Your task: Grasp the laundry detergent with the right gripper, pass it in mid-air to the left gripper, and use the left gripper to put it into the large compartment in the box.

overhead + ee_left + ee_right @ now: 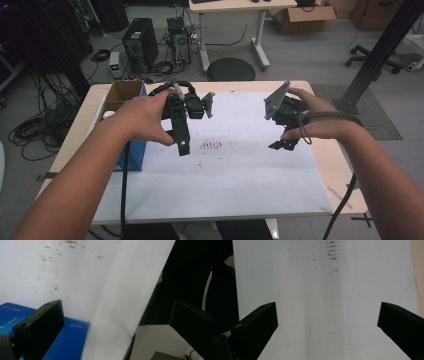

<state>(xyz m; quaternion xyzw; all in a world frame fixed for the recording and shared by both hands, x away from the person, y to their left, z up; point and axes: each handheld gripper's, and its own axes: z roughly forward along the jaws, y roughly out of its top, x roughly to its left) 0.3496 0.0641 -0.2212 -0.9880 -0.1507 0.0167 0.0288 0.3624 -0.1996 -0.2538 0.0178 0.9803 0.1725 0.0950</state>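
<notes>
While I hold both tools above the white sheet (240, 165) with nothing between their jaws, the step in hand looks like the approach, so my advice to myself is to settle each one before reaching. My left tool (183, 146) hangs over the sheet's left part, jaws spread wide, just beside the blue box (67, 340) that sits at the worktop's left edge. In the left gripper view that box lies under my left jaw, so it is the nearest thing to grasp. I would square the jaws to its long side, come down level, and close on the flat faces rather than on a corner. My right tool (284, 144) hovers over the sheet's right part, jaws also wide apart, with bare paper below it.

The sheet is smudged with small dark marks (211, 145) near its middle, and a faint pencil outline (384, 290) shows in the right gripper view. An open cardboard box (121, 93) stands at the far left corner of the wooden worktop (330, 155). Beyond lie a round black stool (231, 69), computer towers (140, 42) among tangled cables, another desk and an office chair base.
</notes>
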